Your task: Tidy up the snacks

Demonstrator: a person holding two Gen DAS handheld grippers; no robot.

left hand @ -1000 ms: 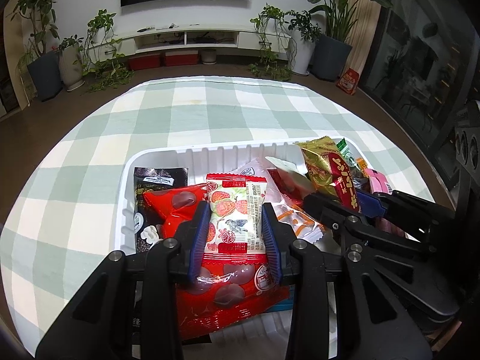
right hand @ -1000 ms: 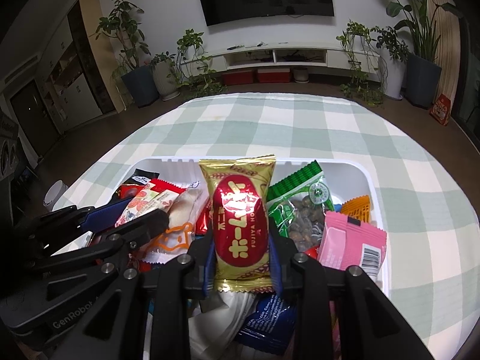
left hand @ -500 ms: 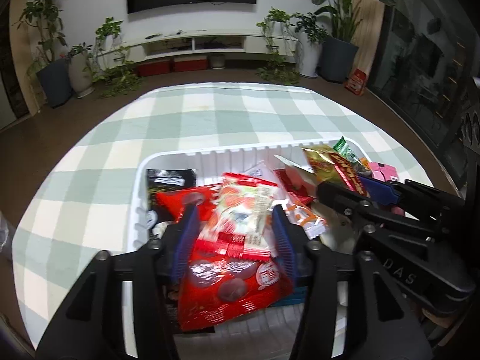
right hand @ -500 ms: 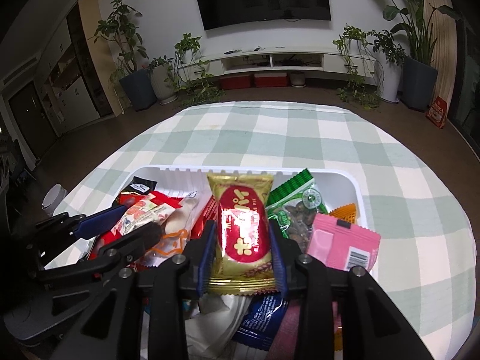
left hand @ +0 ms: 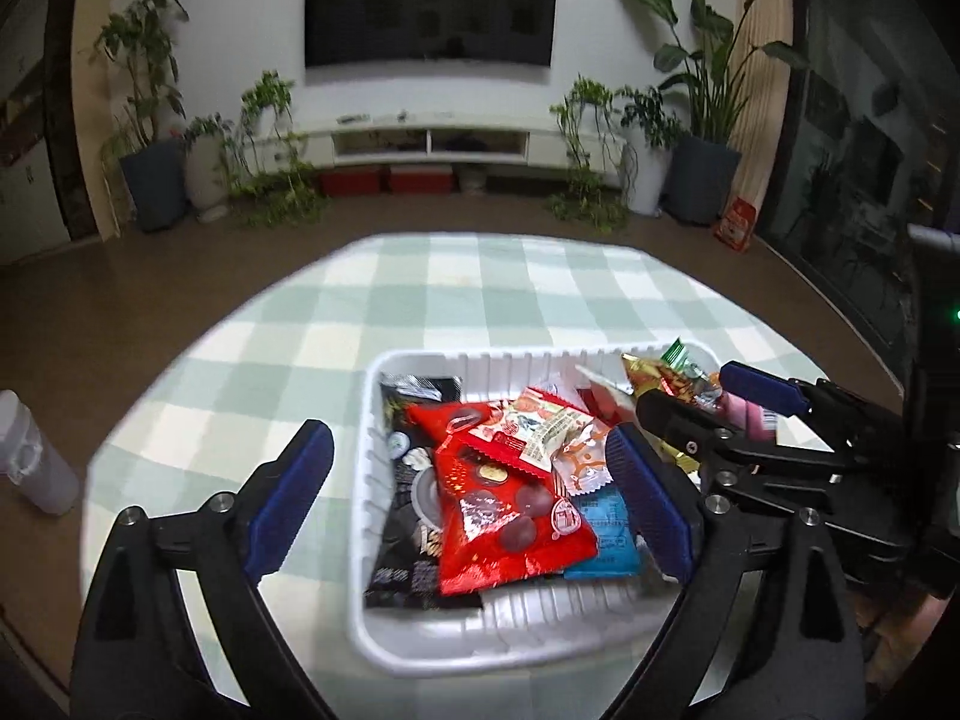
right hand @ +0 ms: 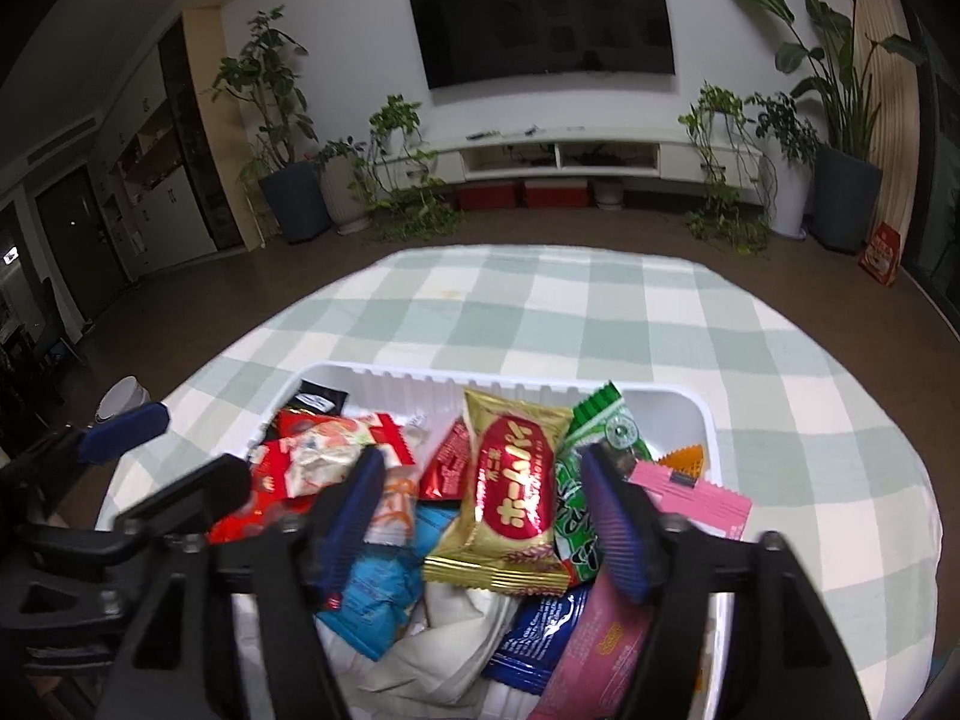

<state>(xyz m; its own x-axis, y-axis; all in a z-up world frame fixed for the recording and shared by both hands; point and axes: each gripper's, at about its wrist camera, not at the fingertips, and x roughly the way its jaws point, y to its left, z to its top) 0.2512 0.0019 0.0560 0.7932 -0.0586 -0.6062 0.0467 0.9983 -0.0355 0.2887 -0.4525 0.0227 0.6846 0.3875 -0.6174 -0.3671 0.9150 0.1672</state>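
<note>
A white tray [left hand: 540,618] full of snack packets stands on the checked table. My left gripper [left hand: 468,480] hangs above the tray's left half, and its jaws are opening wide. Under them a red-and-white packet [left hand: 540,426] lies loose on a big red packet [left hand: 504,516], touching neither pad. My right gripper [right hand: 483,516] is over the tray [right hand: 660,396], its jaws opening too. A gold-and-red packet [right hand: 516,498] rests on the pile between them, clear of both pads. Each gripper shows in the other's view: the right gripper [left hand: 708,399] and the left gripper [right hand: 174,462].
The green-and-white checked tablecloth [left hand: 480,288] stretches beyond the tray. A white bottle [left hand: 30,462] stands at the table's left edge. Green, pink and blue packets [right hand: 690,498] crowd the tray's right side. Past the table are floor, potted plants and a TV cabinet.
Both grippers let go: the left released the red-and-white packet, the right the gold-and-red one. Both packets now lie on the pile. Both grippers rose and drew back, the left more.
</note>
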